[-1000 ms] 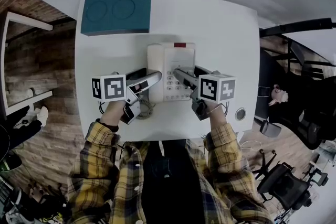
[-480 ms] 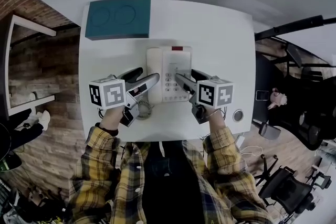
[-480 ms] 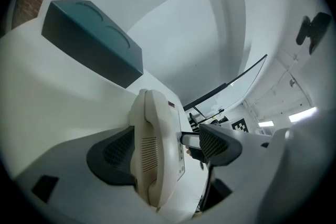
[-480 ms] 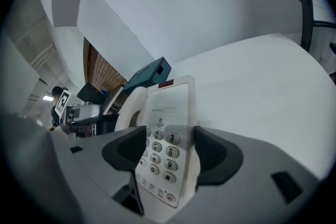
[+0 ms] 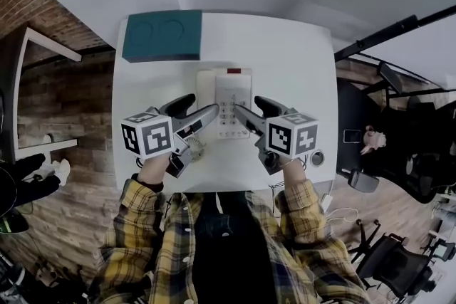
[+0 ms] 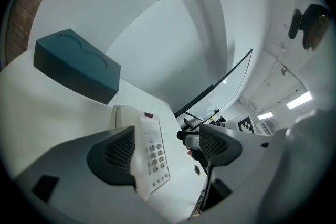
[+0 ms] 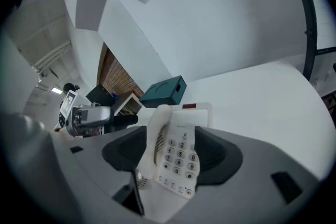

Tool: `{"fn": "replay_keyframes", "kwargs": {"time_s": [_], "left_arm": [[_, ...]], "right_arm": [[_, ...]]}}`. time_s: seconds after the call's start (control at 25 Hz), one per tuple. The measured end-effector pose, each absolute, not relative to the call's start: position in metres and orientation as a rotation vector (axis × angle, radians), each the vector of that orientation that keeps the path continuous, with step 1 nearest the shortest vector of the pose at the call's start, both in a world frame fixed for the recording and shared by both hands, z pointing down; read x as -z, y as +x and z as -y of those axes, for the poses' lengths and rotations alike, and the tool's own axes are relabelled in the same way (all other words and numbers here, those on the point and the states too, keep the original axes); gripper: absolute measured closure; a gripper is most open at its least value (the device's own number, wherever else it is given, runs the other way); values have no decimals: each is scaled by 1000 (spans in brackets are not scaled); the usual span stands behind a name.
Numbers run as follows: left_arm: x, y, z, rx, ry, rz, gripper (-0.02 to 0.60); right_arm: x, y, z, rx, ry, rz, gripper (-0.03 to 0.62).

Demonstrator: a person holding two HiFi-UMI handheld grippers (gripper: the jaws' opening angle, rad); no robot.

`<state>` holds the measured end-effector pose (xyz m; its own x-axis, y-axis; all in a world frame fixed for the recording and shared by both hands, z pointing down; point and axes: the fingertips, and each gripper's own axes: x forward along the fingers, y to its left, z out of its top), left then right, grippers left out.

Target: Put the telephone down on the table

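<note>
A white push-button telephone (image 5: 231, 92) lies on the white table (image 5: 292, 60), handset on its left side, coiled cord (image 5: 194, 147) at its near end. My left gripper (image 5: 204, 102) is open at the phone's left edge, over the handset. My right gripper (image 5: 247, 104) is open at the phone's right edge, one finger above the keypad. In the left gripper view the telephone (image 6: 152, 149) sits against the left jaw, with a wide gap to the right one. In the right gripper view the telephone (image 7: 178, 152) fills the span between the spread jaws; contact is unclear.
A teal box (image 5: 162, 34) with two round recesses stands at the table's far left corner. A round cable hole (image 5: 317, 156) sits near the front right edge. Office chairs (image 5: 388, 260) stand on the right, a brick wall and a white shelf (image 5: 43, 46) on the left.
The head camera has risen, so table and telephone look smaller. Both grippers keep their places at the telephone's two sides. The telephone has not shifted on the table.
</note>
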<state>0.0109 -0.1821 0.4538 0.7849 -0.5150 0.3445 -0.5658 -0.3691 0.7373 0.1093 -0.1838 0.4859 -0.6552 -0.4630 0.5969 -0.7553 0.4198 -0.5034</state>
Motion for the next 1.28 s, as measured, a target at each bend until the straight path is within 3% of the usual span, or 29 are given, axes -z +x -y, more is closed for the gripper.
{"fn": "replay_keyframes", "kwargs": {"time_s": [0.6,0.68,0.76,0.96,1.04,1.08,1.16,1.28], "left_arm": [[-341,47,151,35,2335,844,189],[-326,52,146,43,2380,847,190],[-311,55,145,56,2423,857,191],[-280,64,140,92,2522,862,205],[-269,67,137,104,2550,873,239],[-265,66,136,110,2561,897,294],[-255,64,136,119,2586,962,510],[-244,67,130,132,2633,977,517]], "right_arm": [[-373,104,154,-775,1016,2614,306],[-357,109,150,-722,1049,2650,329],[-339,113,149,-646,1099,2680,404],[-304,118,143,-540,1150,2753,436],[-291,118,138,-509,1160,2780,448],[-285,118,136,-493,1164,2793,453],[-272,119,131,-450,1170,2818,464],[-257,119,124,-383,1177,2853,498]]}}
